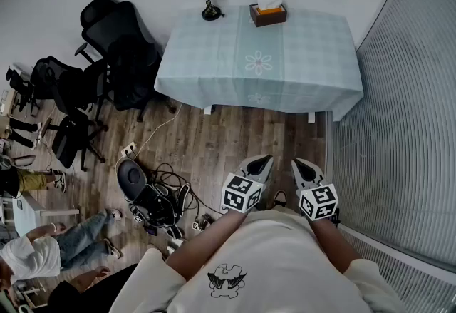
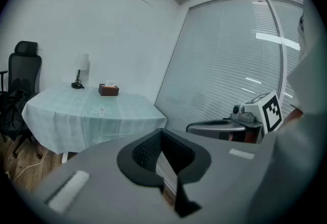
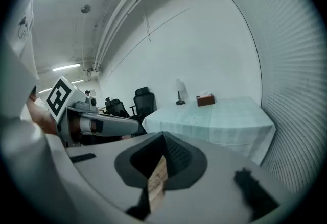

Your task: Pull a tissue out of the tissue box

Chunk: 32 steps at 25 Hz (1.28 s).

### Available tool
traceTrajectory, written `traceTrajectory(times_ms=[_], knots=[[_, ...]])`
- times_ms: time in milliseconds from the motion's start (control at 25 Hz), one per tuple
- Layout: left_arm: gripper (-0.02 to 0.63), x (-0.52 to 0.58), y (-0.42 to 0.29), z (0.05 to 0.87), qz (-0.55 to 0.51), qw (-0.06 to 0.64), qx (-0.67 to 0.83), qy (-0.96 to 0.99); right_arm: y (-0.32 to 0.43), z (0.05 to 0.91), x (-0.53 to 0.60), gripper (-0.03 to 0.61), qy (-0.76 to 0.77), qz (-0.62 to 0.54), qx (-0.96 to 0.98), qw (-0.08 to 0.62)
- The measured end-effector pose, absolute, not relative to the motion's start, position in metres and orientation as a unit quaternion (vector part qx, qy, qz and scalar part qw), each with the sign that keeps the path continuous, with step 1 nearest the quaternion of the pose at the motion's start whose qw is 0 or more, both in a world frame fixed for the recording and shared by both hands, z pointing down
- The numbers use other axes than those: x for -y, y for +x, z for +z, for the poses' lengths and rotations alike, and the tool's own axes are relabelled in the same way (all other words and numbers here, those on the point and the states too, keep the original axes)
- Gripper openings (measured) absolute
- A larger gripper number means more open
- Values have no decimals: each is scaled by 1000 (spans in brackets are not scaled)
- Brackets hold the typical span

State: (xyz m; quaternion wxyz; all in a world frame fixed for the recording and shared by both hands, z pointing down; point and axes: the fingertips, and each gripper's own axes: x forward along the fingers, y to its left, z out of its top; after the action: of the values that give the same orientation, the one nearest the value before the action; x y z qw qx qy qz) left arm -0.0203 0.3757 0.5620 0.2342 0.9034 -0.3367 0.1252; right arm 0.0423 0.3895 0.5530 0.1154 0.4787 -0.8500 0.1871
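Sitting upper centre, the tissue box (image 1: pixel 268 14) rests on the table (image 1: pixel 306 69). Lower centre, the left gripper (image 1: pixel 266 160) and right gripper (image 1: pixel 298 163) are clenched, empty.

The person wears a pale shirt (image 1: pixel 285 262) with a small black drawing (image 1: pixel 226 280). Near the shirt, the grey left hand-held gripper (image 1: pixel 261 164) and right hand-held gripper (image 1: pixel 305 169) each have a white cube (image 1: pixel 241 192) with black squares.

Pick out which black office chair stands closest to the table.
The high-backed chair right beside the table's left edge in the head view; the other chairs stand farther left.
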Motion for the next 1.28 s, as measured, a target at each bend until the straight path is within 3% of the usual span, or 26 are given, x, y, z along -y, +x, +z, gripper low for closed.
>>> traceTrajectory(times_ms=[760,1280], knots=[[6,-381,-34,563,119,244,338,901,28,554,-396,11,477,188,849,124],[6,-371,-82,573,114,248,334,902,-14,571,-391,12,488,213,836,134]])
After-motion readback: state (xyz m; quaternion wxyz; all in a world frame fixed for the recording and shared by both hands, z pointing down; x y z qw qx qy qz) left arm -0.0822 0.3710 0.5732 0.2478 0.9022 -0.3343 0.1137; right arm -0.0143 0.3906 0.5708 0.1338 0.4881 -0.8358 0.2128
